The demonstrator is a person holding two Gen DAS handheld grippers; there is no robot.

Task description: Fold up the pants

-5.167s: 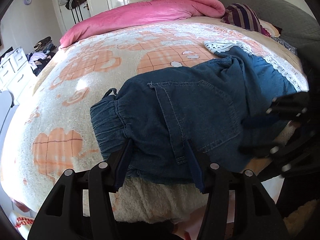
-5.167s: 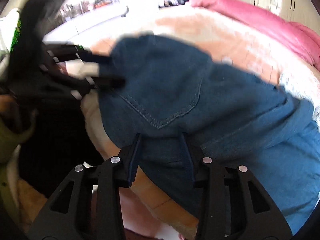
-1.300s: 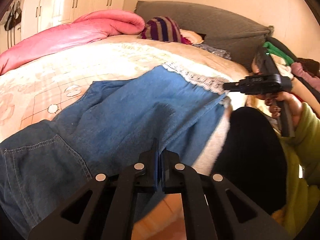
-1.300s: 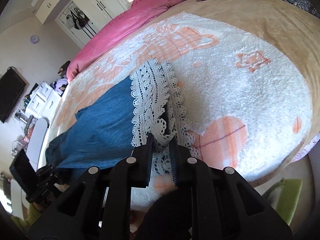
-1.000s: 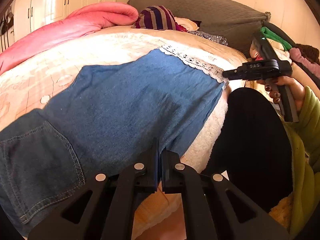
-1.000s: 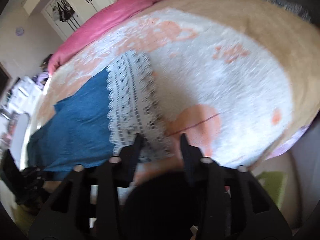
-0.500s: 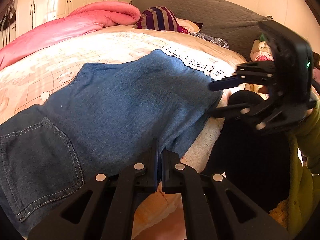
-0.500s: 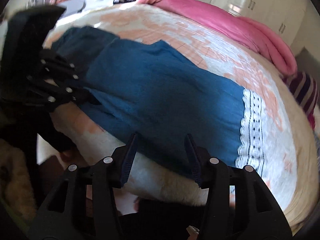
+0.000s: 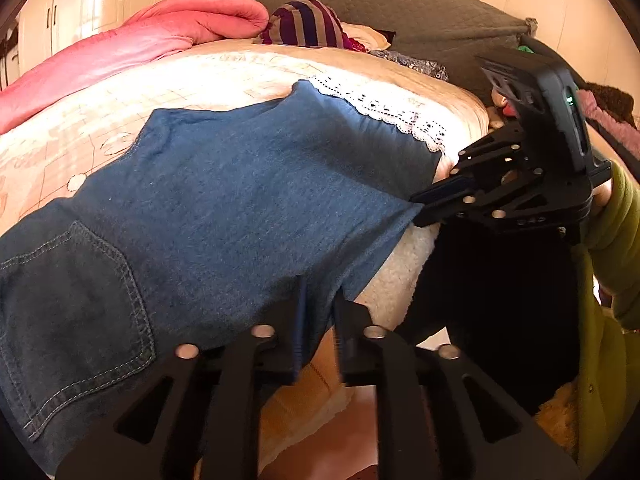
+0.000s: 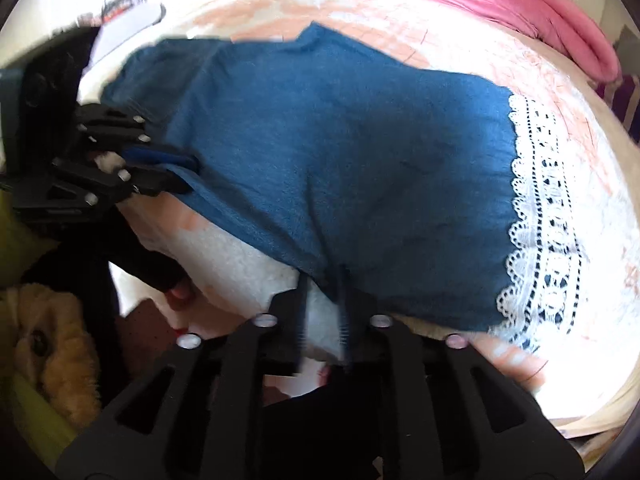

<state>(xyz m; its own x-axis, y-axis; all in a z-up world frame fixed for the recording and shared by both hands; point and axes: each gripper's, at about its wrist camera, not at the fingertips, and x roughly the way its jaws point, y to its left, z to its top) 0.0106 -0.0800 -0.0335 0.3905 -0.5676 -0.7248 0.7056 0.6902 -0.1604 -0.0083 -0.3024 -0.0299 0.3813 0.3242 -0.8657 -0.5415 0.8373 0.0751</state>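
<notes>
One pair of pants (image 9: 240,184) across the bed (image 9: 248,72), waistband cut off.
Both grippers slightly parted at its near edge: left gripper (image 9: 320,308), right gripper (image 10: 323,300) (blurry, grip unclear).

Bed (image 9: 408,268) covered by a fleecy cream blanket (image 9: 224,80) with orange check patches. Blue denim pants (image 9: 240,200) lie flat across the near side, one edge hanging over the bed's front edge; back pocket at left in the left wrist view, white lace trim (image 10: 544,216) at the leg end toward the headboard. Pink quilt (image 9: 120,52) bunched along the far side. Striped pillow (image 9: 308,26) at the head, against a grey headboard (image 9: 400,12).
</notes>
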